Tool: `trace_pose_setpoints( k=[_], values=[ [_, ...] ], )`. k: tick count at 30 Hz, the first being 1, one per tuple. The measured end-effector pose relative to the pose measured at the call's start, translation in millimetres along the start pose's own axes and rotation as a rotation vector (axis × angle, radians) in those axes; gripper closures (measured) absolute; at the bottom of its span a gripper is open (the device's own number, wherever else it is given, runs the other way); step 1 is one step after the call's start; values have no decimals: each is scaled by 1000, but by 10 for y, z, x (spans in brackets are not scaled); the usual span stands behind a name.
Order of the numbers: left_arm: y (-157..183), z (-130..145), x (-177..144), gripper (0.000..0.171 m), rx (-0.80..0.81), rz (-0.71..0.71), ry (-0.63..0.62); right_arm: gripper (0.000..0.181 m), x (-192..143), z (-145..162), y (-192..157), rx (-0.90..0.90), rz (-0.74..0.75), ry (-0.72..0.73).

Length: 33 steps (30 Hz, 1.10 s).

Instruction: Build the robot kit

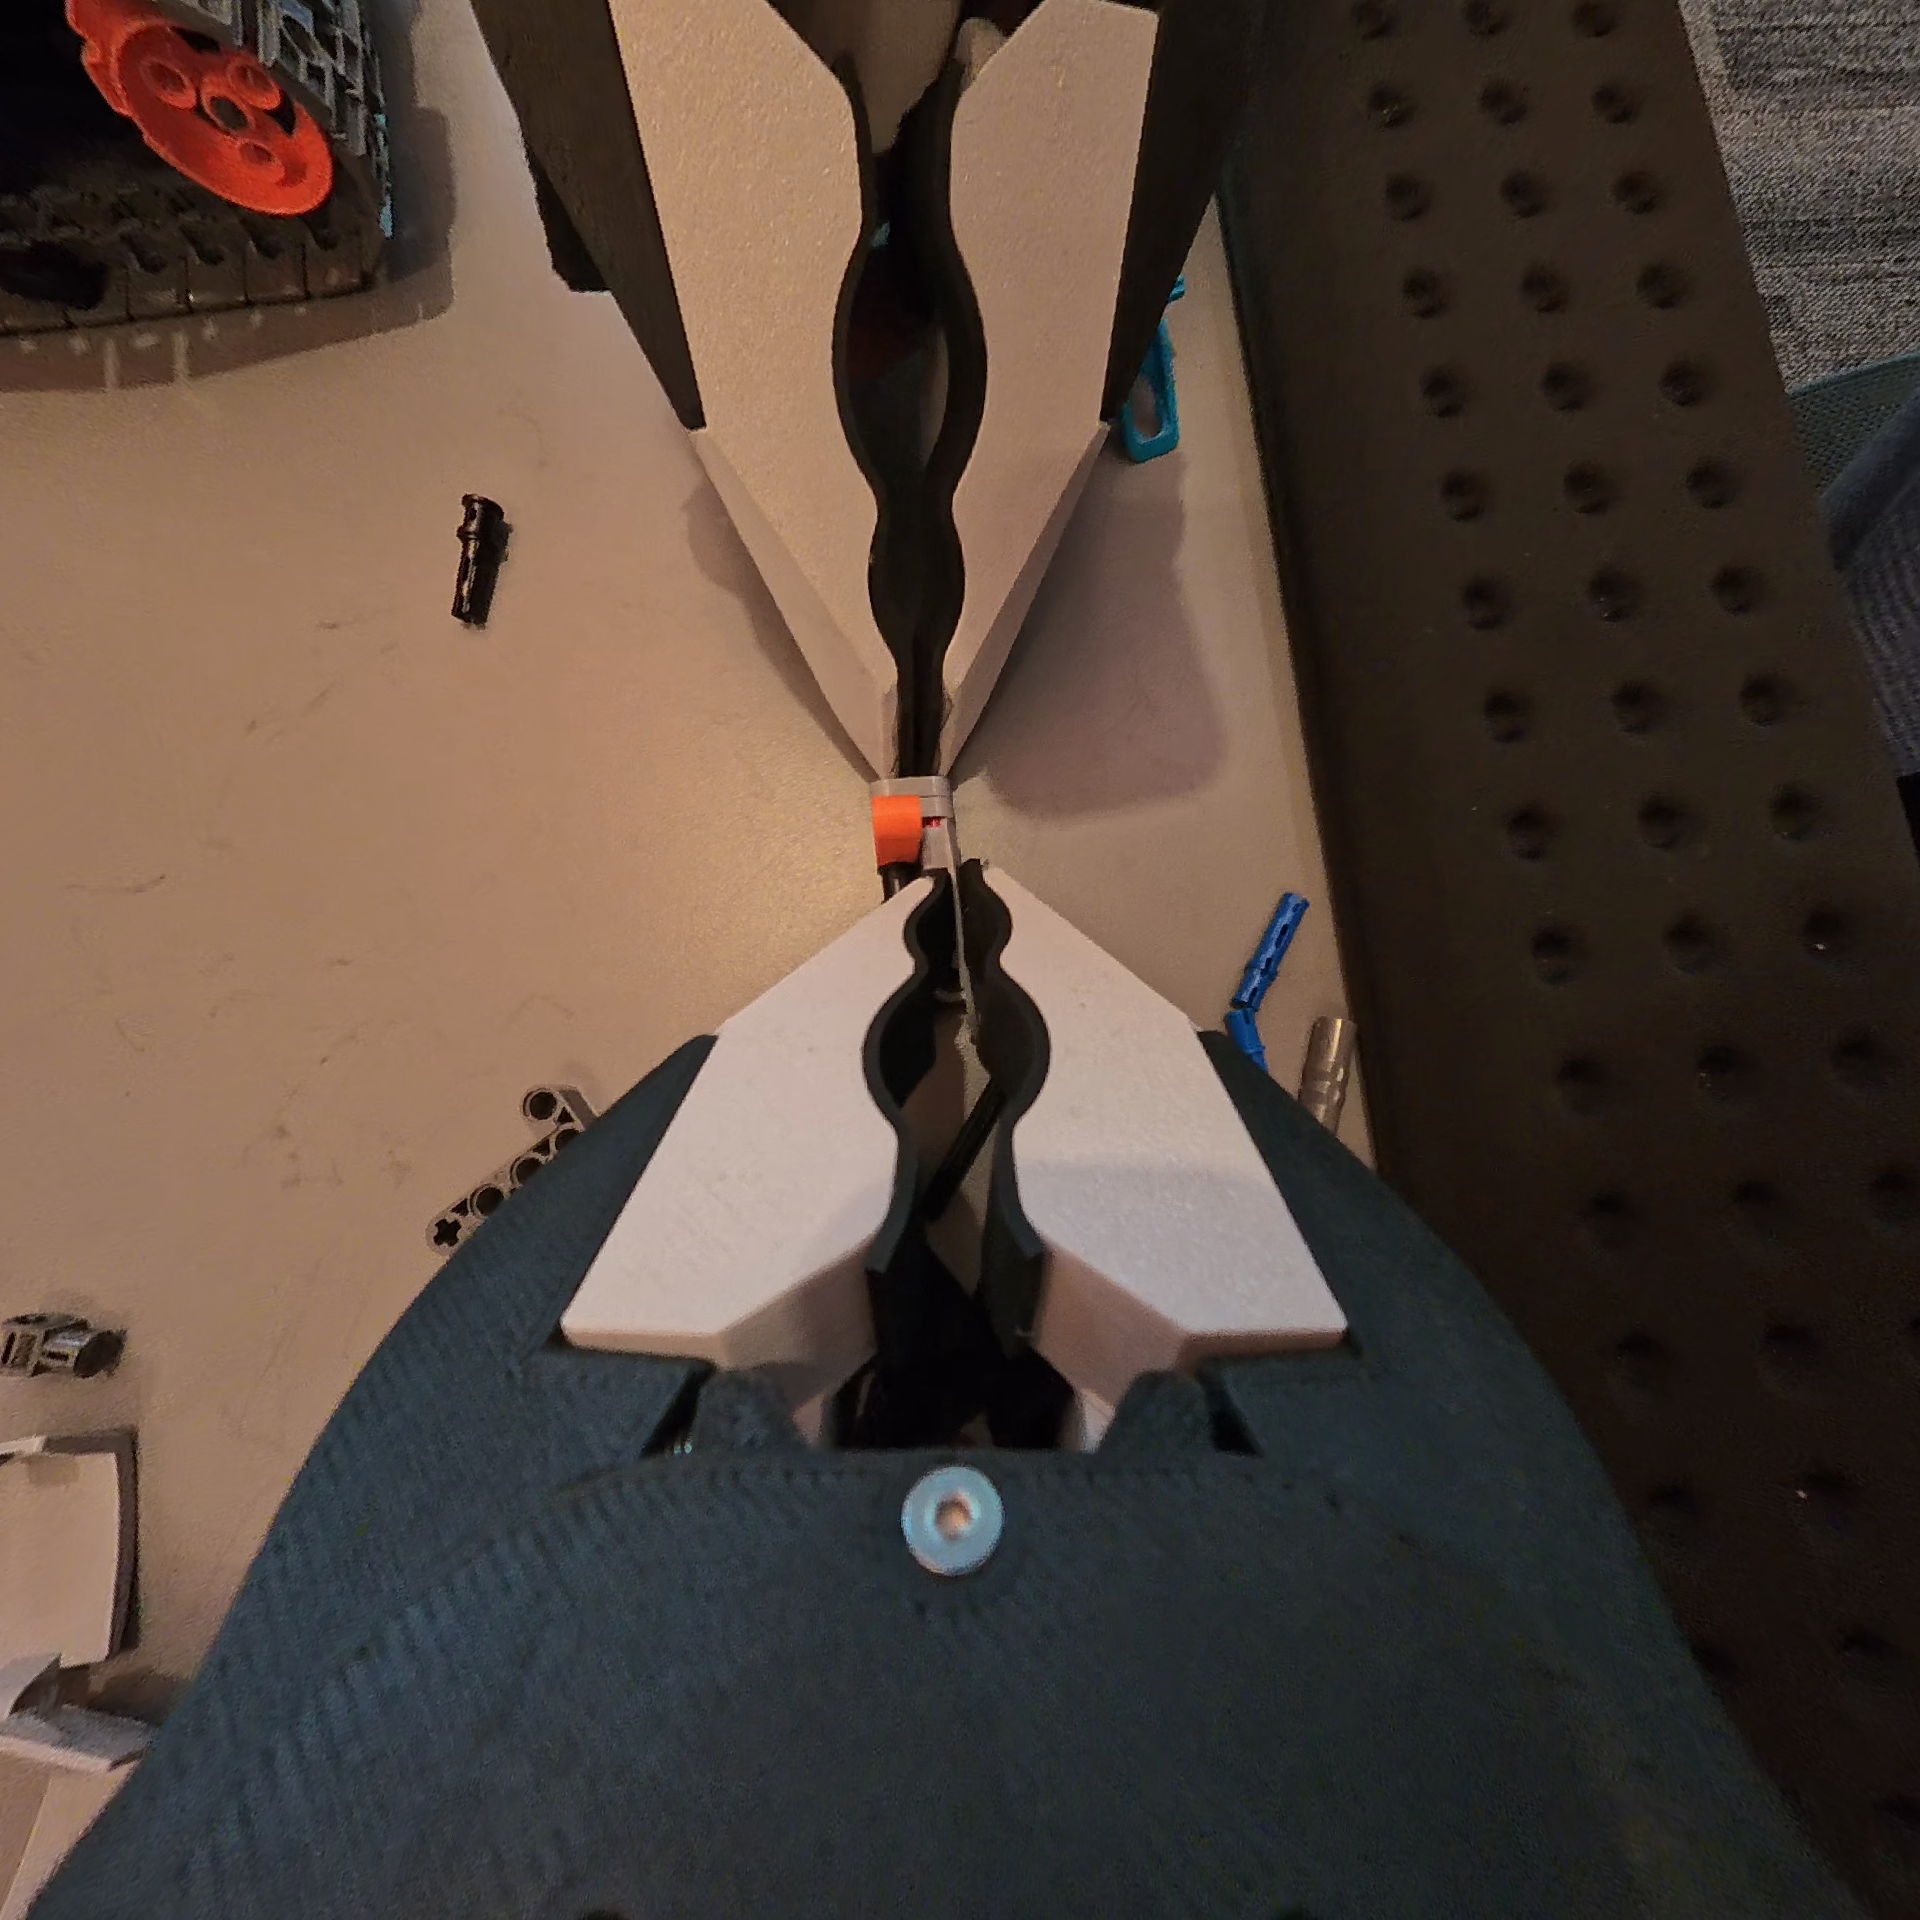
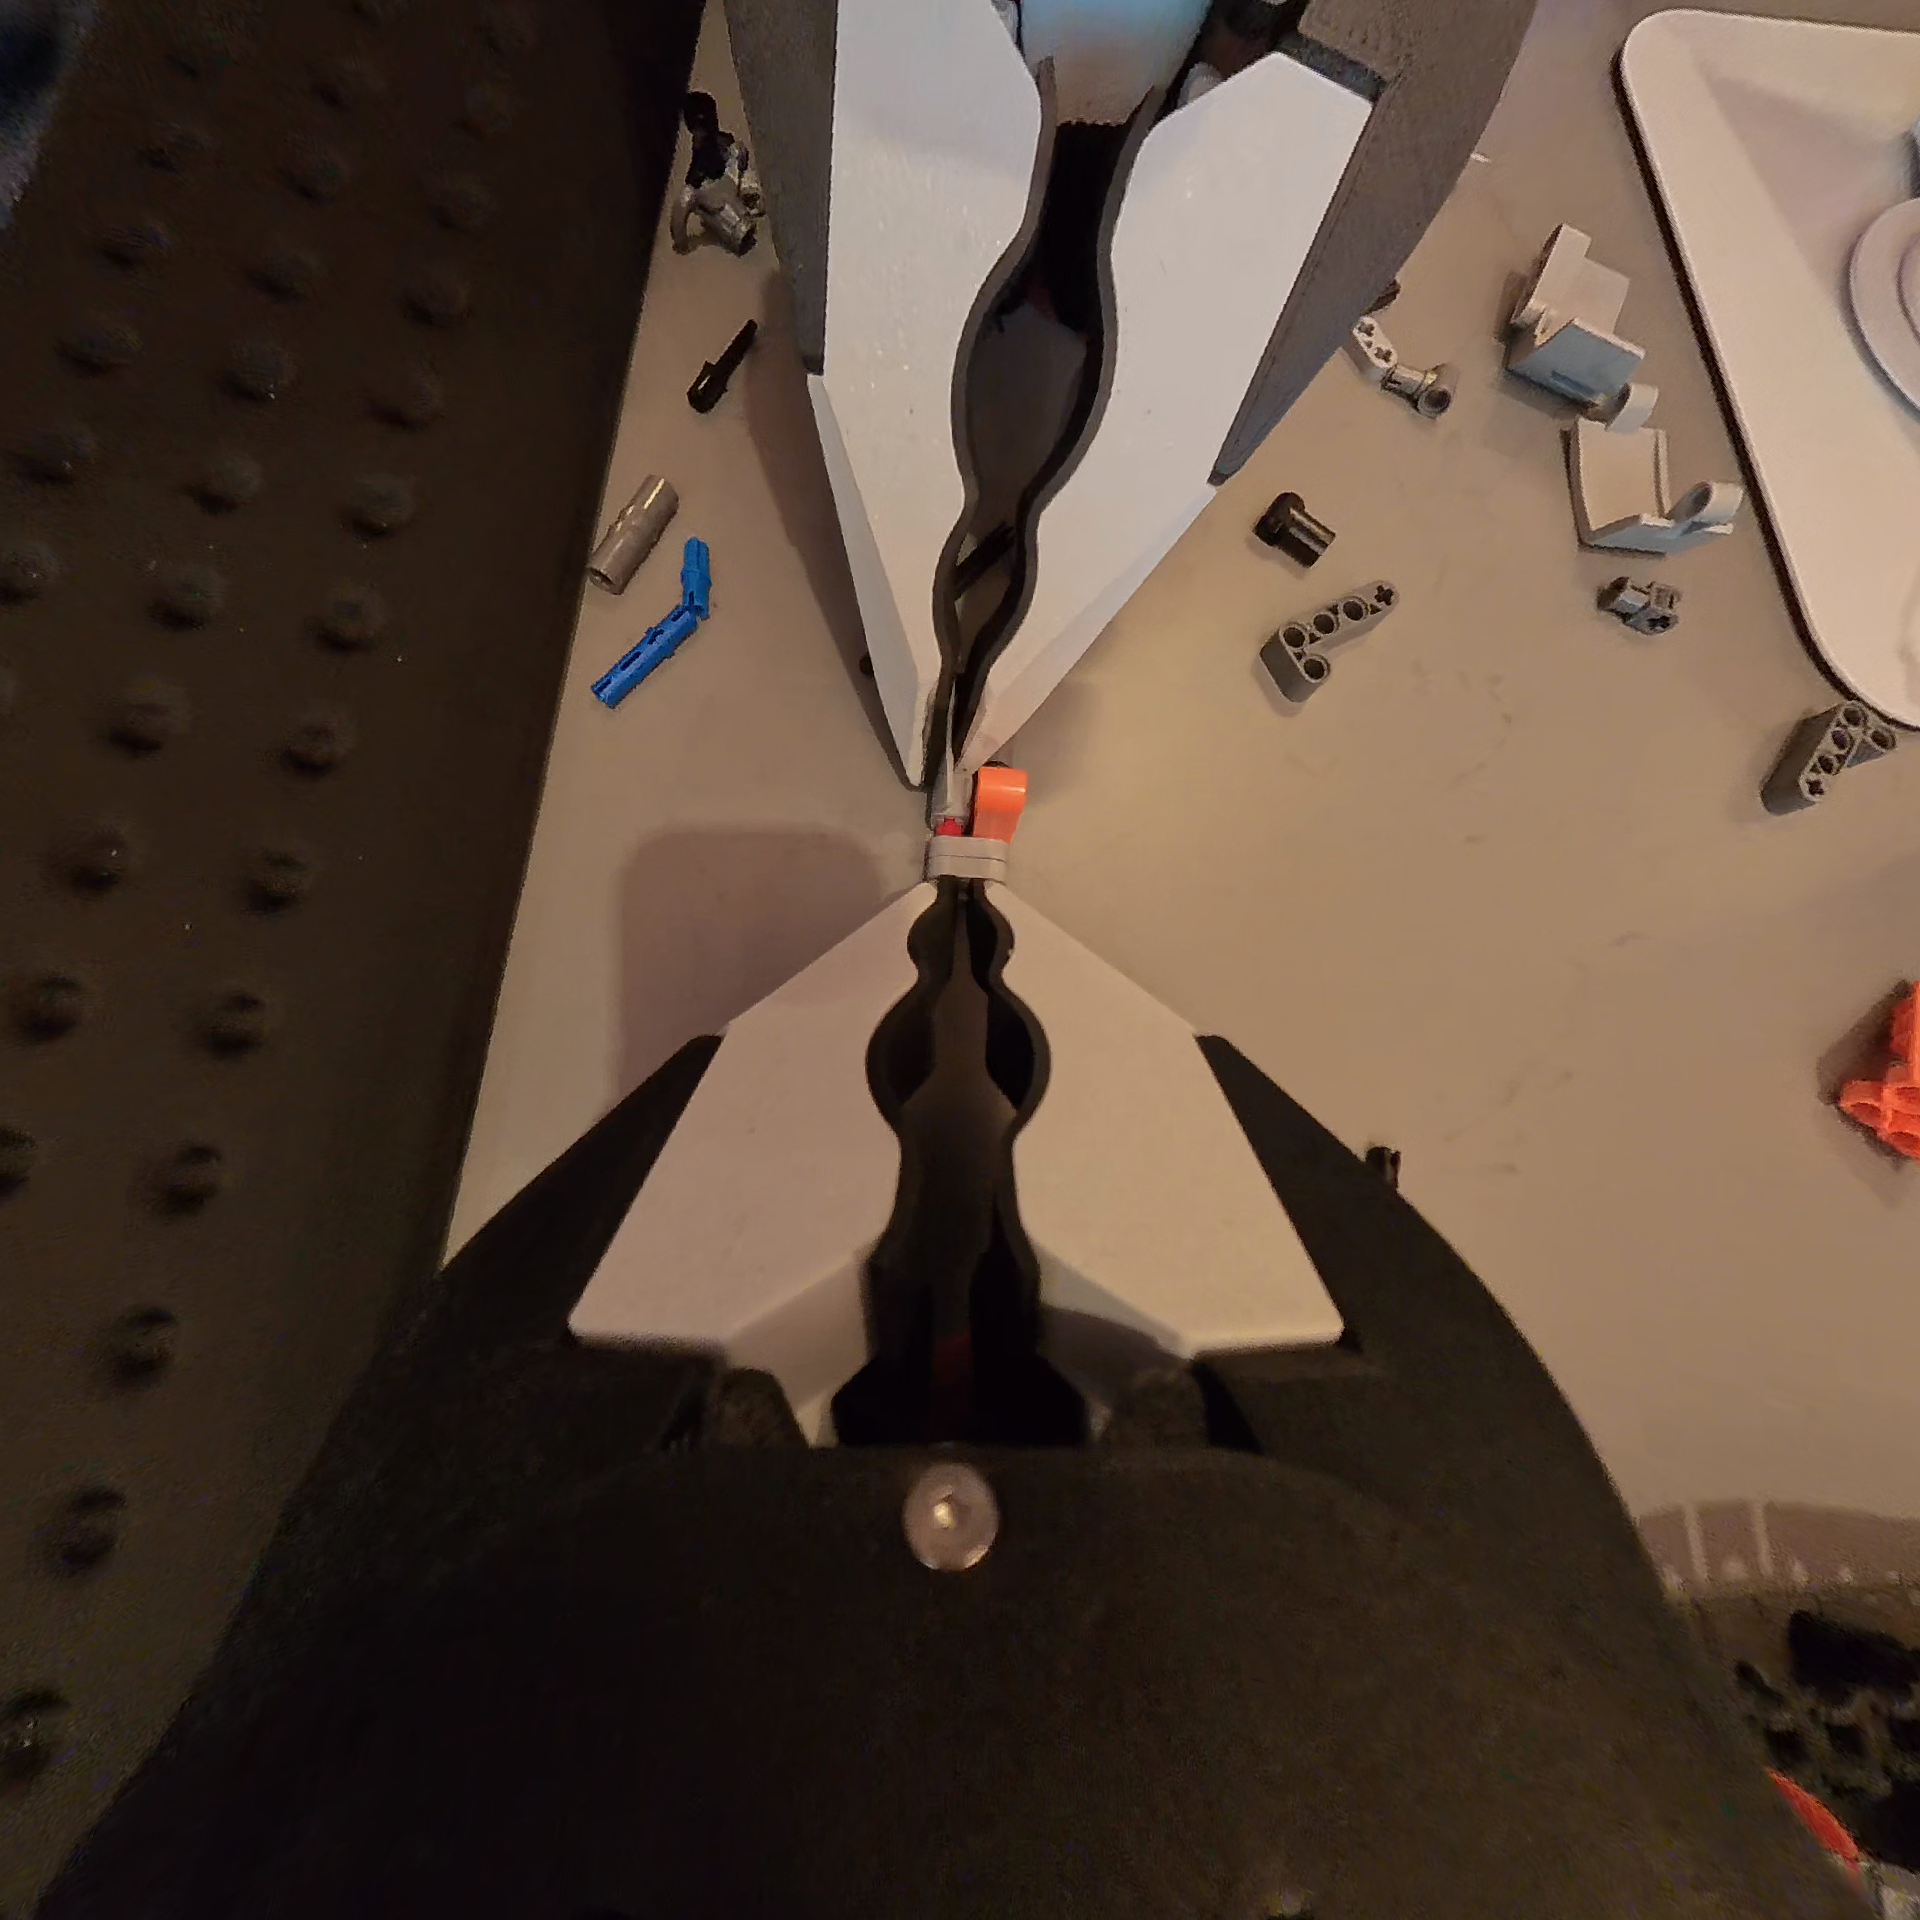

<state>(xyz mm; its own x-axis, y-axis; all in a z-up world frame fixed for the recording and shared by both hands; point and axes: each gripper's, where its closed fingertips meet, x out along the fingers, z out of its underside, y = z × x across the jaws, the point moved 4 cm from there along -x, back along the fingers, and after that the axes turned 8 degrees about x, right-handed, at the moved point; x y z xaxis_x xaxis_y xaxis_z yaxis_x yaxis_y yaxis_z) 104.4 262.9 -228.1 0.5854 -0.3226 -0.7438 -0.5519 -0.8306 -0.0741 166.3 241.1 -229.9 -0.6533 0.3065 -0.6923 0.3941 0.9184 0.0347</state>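
Note:
My left gripper (image 1: 940, 883) and my right gripper (image 2: 961, 896) meet tip to tip above the beige table (image 1: 312, 831). Between them is a small assembly of an orange piece (image 1: 896, 821) and thin grey pieces (image 1: 920, 787). Both grippers are shut on it from opposite ends. In the right wrist view the orange piece (image 2: 1000, 800) sits beside the left gripper's tips (image 2: 948, 777), and a grey piece (image 2: 966, 860) lies against my right tips. In the left wrist view the right gripper (image 1: 914, 764) comes in from the top. The assembly hangs clear of the table.
Loose parts lie around: a black pin (image 1: 480, 561), blue pins (image 2: 655, 623), a grey sleeve (image 2: 634, 535), bent grey beams (image 2: 1325, 634), a teal piece (image 1: 1153, 405). A tracked wheel with an orange hub (image 1: 208, 114) is far left. A black studded panel (image 1: 1558, 727) borders the table. A white tray (image 2: 1766, 312) is at the right. It is some 10 cm from my right tips to the black pin (image 1: 480, 561).

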Motion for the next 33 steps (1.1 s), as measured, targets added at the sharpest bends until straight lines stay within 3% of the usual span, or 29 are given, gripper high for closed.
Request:
trace_pose_setpoints(
  k=[19, 22, 27, 33],
  values=[
    [-2, 6, -12, 171, 2, -5, -23, 181, 25, -28, 3, 4, 32, -18],
    [-10, -18, -94, 153, 8, -8, -3, 181, 5, -14, 19, 9, 36, -21],
    [-57, 21, -291, 144, 10, -59, -23, 181, -50, -30, 52, 10, 62, -13],
    [-90, 17, -228, 171, 9, -82, -11, 168, -65, -124, 88, -10, 140, 15]
  ],
)
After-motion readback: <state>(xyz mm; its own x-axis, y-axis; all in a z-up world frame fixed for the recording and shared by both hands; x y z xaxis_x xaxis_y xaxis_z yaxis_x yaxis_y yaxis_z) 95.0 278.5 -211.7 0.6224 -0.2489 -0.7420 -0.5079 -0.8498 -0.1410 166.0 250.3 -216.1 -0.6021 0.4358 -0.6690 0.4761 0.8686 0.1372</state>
